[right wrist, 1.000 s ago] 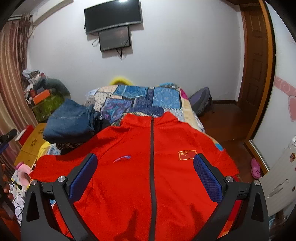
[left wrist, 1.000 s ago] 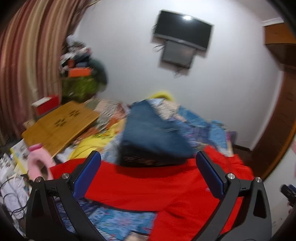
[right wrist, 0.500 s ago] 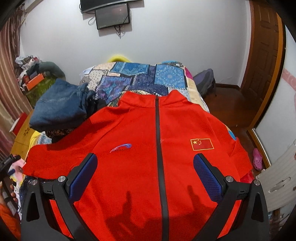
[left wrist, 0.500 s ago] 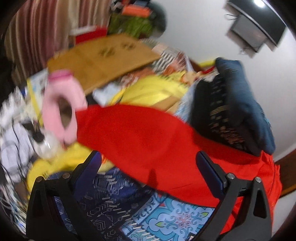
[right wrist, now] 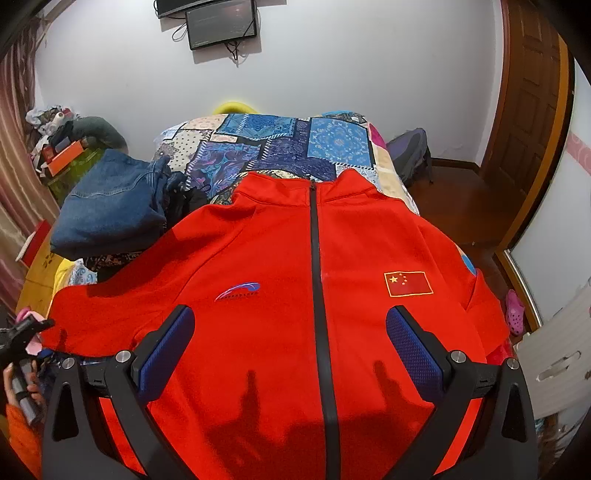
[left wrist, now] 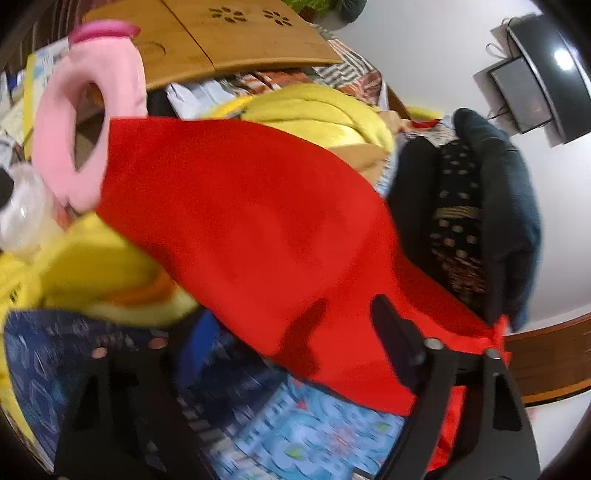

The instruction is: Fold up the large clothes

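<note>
**Left claw closing in on the sleeve of the red jacket**

The red zip-up track jacket (right wrist: 280, 295) is lying front-up and spread flat across the patchwork bedspread (right wrist: 280, 144), collar toward the wall. The left gripper (left wrist: 291, 339) is angling down over the jacket's outstretched sleeve (left wrist: 236, 206), and its jaws are closing with the lower edge of the sleeve between them; the pads do not look to be pressing on the cloth yet. The right gripper (right wrist: 291, 350) is hovering spread wide above the jacket's lower front, holding nothing.

To do this step well, the left claw is probably best biting both layers of the sleeve near its edge, without catching the bedspread beneath, then carrying the sleeve across the chest toward the zipper (right wrist: 317, 295). The right claw could pin the body so it is not dragging.

The left wrist view is showing the clutter just beyond the cuff: a pink plush ring (left wrist: 74, 122), a yellow blanket (left wrist: 325, 110) and a wooden lap desk (left wrist: 221, 33). The right wrist view alone is showing the whole jacket, folded jeans (right wrist: 107, 210) beside its shoulder, and a hand (right wrist: 22, 384) on the left gripper's handle.
</note>
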